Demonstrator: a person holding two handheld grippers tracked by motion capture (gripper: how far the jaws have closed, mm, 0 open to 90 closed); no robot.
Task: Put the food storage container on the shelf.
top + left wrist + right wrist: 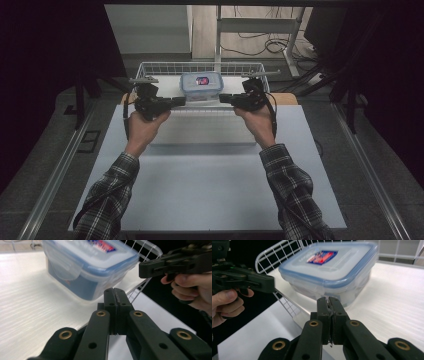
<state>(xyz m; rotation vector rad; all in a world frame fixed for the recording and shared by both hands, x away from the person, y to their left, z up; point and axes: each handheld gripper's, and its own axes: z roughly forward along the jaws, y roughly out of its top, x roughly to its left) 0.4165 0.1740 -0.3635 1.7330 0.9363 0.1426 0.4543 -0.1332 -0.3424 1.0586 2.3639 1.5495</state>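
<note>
High view, left: left gripper (pixel 181 101) hangs at the basket's (pixel 150 66) near rim, jaws pressed together on nothing, tip aimed right at the box.
Left hand: hand (pixel 142 126) wraps the grip, sleeve trailing to the worktop's (pixel 200 190) near edge.
Middle: box (pixel 201 86) sits inside the basket, near its front rim, between both tips and untouched.
Box lid: lid (pixel 329 261) is clipped on, blue seal, side flaps (pixel 65 269).
Handling, my guess: stiff plastic, light, smooth and likely slippery; best pinched at opposite walls just under the lid's lip, or by a flap.
Right: right gripper (pixel 223 98) mirrors it, jaws likewise closed and empty, just beside the box.
</note>
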